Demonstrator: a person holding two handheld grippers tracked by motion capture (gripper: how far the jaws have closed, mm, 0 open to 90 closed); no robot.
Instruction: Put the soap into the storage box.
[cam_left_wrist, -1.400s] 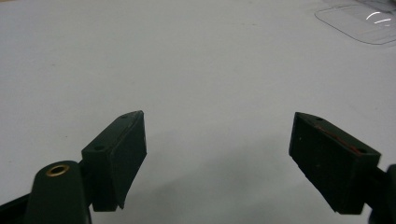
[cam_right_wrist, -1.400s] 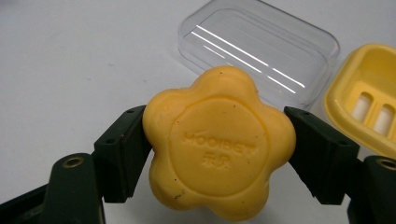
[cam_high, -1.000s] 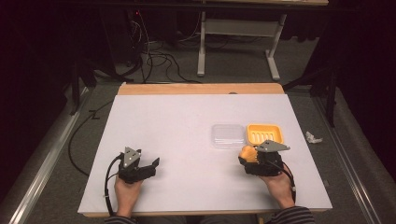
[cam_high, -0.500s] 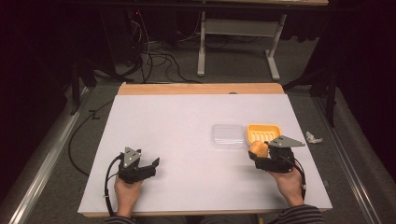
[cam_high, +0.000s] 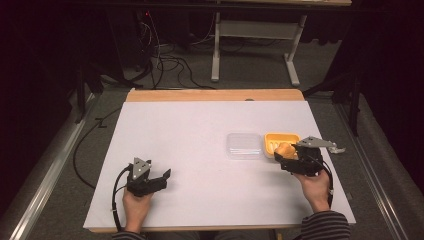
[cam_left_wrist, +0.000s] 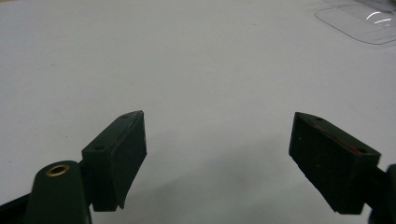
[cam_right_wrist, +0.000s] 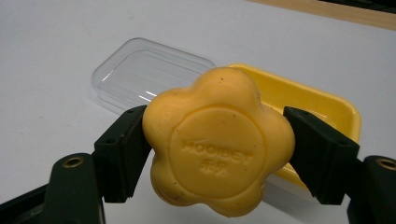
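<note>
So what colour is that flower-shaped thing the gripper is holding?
Orange-yellow; the flower-shaped soap shows best in the right gripper view.

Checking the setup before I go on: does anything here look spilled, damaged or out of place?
Nothing stands out. The yellow soap is whole, clamped squarely in the right gripper near the yellow dish. The clear lid lies flat beside the dish. The left gripper is open over bare table.

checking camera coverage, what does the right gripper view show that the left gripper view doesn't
Right gripper view alone: the right gripper shut on a yellow flower-shaped soap, with the yellow soap dish behind it.
Left gripper view alone: the left gripper, open with nothing between its jaws.
Both: the white table and the clear plastic lid lying on it.
</note>
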